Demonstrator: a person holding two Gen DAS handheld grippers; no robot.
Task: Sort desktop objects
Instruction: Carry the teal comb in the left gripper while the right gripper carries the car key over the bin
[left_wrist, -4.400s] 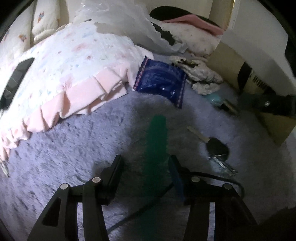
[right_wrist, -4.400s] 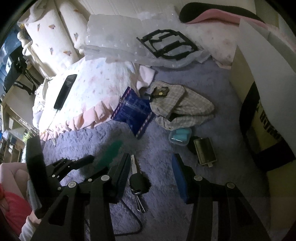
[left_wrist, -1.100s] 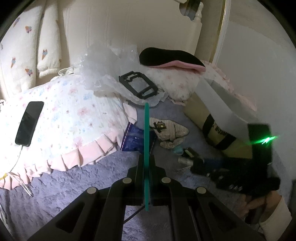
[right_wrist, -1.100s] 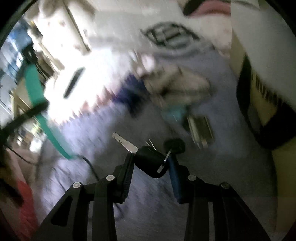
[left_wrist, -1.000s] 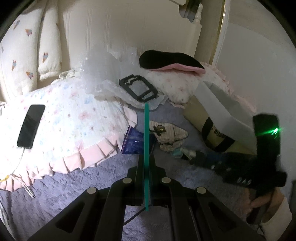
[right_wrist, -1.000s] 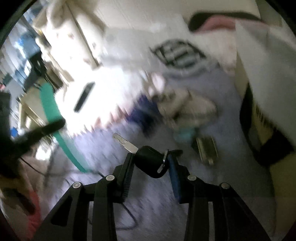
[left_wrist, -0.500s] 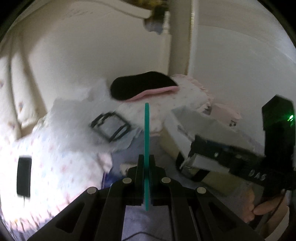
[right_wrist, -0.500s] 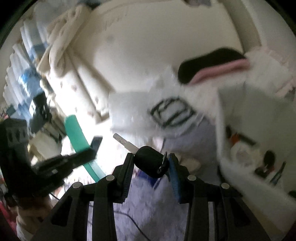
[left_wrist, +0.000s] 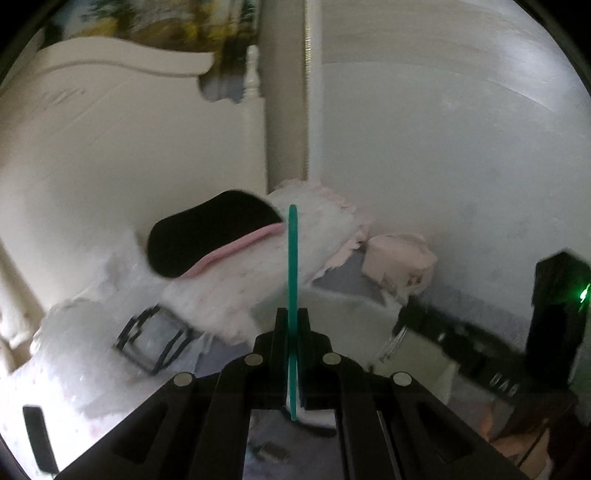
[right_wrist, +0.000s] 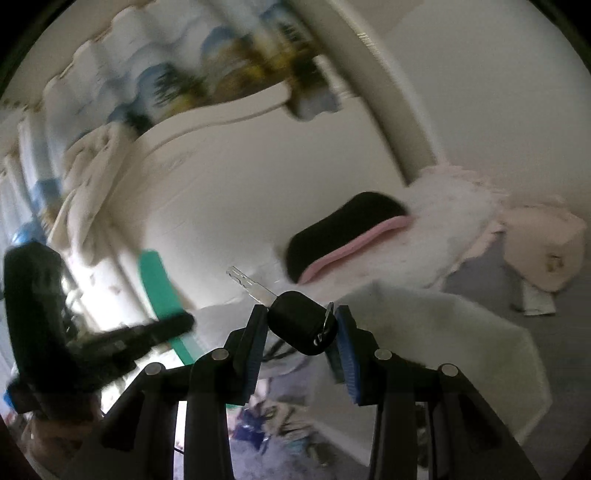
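Both grippers have lifted off the purple blanket since a second ago. The left gripper (left_wrist: 291, 332) pinches a flat green plastic strip (left_wrist: 292, 280); the right gripper (right_wrist: 301, 328) clamps a black-headed car key (right_wrist: 301, 326). Carry step, probably; next calls for reaching the white open box (right_wrist: 443, 325) before letting go.

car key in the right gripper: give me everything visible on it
The car key has a bulky black plastic head and a silvery metal blade that juts up and to the left, grooved near the tip. A thin metal ring hangs at the head's right side. The right gripper is shut on the head, one pad on each side, so the key hangs in the air, clear of the bedding behind it.
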